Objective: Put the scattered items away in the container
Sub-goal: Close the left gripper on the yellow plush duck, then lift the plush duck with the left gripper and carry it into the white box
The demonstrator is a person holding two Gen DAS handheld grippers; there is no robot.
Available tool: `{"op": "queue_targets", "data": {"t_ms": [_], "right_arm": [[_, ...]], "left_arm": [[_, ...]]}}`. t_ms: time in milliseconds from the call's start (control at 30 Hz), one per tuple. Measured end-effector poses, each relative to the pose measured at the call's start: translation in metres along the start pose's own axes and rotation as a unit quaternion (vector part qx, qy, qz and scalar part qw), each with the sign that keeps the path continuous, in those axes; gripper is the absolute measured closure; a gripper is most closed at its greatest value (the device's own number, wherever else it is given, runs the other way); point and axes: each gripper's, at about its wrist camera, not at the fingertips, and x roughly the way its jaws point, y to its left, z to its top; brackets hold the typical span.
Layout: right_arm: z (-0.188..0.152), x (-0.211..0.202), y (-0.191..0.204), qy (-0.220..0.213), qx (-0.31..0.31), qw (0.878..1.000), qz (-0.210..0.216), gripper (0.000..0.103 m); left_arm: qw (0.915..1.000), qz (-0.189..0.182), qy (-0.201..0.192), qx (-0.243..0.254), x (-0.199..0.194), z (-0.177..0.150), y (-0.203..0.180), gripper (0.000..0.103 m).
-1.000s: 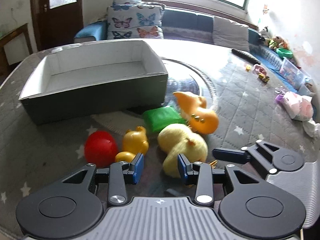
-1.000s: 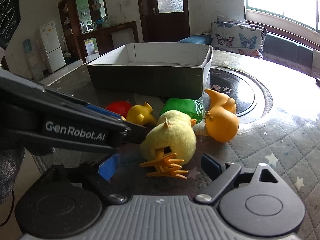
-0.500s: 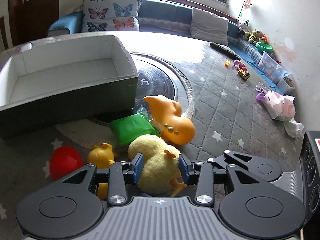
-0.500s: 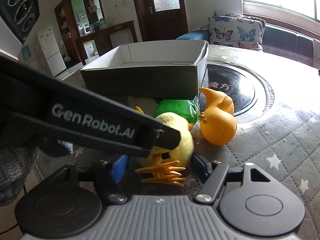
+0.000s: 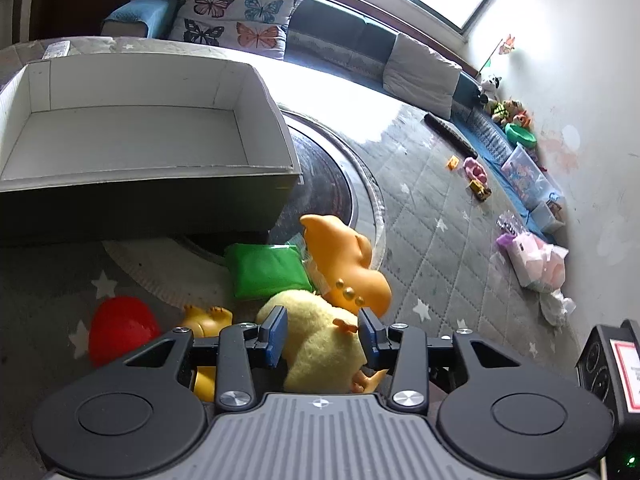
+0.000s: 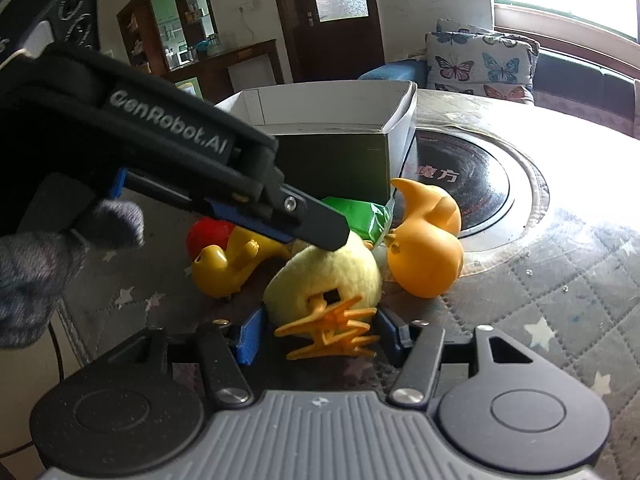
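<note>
A yellow plush chick (image 5: 320,340) lies on the table, orange feet (image 6: 332,332) toward the right gripper. My left gripper (image 5: 323,334) stands around its body from above, jaws at both sides; it also shows in the right wrist view (image 6: 320,232). My right gripper (image 6: 320,336) is open with its blue pads beside the chick's feet. An empty grey box (image 5: 132,136) stands behind. Near the chick lie an orange rubber toy (image 5: 344,264), a green pouch (image 5: 268,268), a yellow rubber duck (image 6: 228,264) and a red ball (image 5: 120,328).
A round black turntable (image 6: 472,184) sits in the middle of the quilted table cover. Small toys (image 5: 476,172) and a pink bag (image 5: 536,260) lie at the far right edge. A sofa with butterfly pillows (image 5: 236,24) is behind the table.
My left gripper has moved right and down from the red ball and duck onto the plush chick. My right gripper has moved in closer around the chick's feet.
</note>
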Motion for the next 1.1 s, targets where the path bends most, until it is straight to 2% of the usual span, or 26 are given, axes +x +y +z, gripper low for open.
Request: {"op": "queue_targets", "data": {"t_ms": [167,300,567,800,900,1100], "right_arm": [[-0.001,0.005,-0.002,0.007,0.004,1.0,0.0,0.045],[0.0,0.005,-0.006,0.007,0.012,1.0,0.01,0.044],[0.006,0.003,-0.011,-0.001,0.021,1.0,0.013,0.04],[0.005,0.005,-0.012,0.008,0.022,0.999,0.022,0.046],[0.004,0.001,-0.01,0.007,0.024,0.999,0.02,0.047],[0.011,-0.009,-0.002,-0.006,0.007,1.0,0.015,0.048]], "left_arm": [[0.9996,-0.019,-0.016,-0.011,-0.004,0.004,0.005,0.062],[0.9998,0.014,-0.009,-0.012,0.001,0.007,0.01,0.062],[0.9993,0.018,0.015,-0.03,0.024,0.008,0.016,0.062],[0.9991,0.012,0.023,-0.033,0.028,0.008,0.021,0.06],[0.999,0.007,0.023,-0.037,0.027,0.008,0.023,0.062],[0.9993,-0.004,0.003,-0.037,0.011,0.008,0.022,0.066]]}}
